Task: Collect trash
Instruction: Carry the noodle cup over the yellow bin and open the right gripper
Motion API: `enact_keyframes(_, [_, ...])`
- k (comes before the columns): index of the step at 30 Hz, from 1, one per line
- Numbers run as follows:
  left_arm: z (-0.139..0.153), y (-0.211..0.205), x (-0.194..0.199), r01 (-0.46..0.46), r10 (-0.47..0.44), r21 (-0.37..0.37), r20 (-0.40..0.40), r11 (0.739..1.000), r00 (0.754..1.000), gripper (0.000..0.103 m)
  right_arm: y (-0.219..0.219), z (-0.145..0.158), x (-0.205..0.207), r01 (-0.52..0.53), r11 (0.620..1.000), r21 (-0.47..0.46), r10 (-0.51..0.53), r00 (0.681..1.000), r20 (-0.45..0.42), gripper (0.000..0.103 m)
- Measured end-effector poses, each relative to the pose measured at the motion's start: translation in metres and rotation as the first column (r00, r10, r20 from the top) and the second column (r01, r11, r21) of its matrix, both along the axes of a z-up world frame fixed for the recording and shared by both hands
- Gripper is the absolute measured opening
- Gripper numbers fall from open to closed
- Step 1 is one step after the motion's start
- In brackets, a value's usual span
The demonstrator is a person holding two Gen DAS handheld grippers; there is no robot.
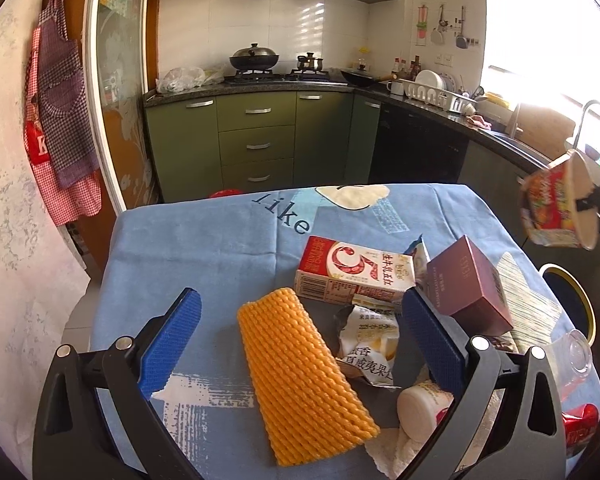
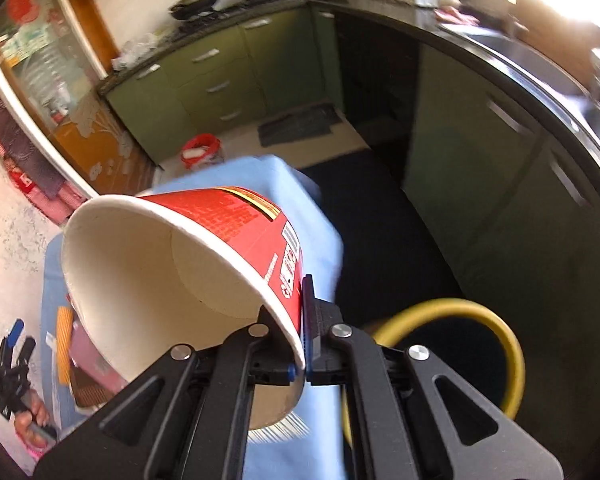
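My right gripper is shut on the rim of a red paper noodle cup and holds it in the air over the table's right edge, above a yellow-rimmed bin. The cup also shows in the left wrist view. My left gripper is open above the blue tablecloth, straddling an orange foam net sleeve and a crumpled white wrapper. Beyond lie a red-and-white milk carton and a maroon box.
A white bottle, a clear plastic cup and a red can lie at the table's right. The bin's rim shows beside the table. Green kitchen cabinets and a red bucket stand beyond.
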State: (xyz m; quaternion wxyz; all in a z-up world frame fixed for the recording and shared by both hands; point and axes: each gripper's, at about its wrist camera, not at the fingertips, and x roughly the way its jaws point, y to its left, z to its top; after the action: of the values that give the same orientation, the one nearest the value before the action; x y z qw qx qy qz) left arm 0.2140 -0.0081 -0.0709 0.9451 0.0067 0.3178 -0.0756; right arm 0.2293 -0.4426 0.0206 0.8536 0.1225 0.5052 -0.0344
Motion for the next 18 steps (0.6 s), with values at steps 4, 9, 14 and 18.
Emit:
enact_keyframes(4, [0.002, -0.006, -0.004, 0.017, -0.017, 0.011, -0.006, 1.000, 1.000, 0.099, -0.056, -0.022, -0.040, 0.093, 0.996, -0.012, -0.094, 0.986, -0.135, 0.003])
enact_keyframes(9, [0.008, -0.012, -0.007, 0.031, -0.030, 0.016, -0.025, 0.999, 0.999, 0.099, -0.098, -0.080, -0.051, 0.153, 0.988, -0.014, -0.151, 0.942, -0.300, 0.003])
enact_keyframes(14, [0.013, -0.021, -0.011, 0.046, -0.044, 0.052, -0.044, 0.998, 0.998, 0.099, -0.118, -0.130, -0.037, 0.193, 0.981, 0.035, -0.164, 0.906, -0.390, 0.005])
enact_keyframes(18, [0.017, -0.029, -0.012, 0.056, -0.051, 0.099, -0.055, 0.993, 0.997, 0.099, -0.132, -0.148, -0.031, 0.230, 0.973, 0.031, -0.198, 0.894, -0.403, 0.022])
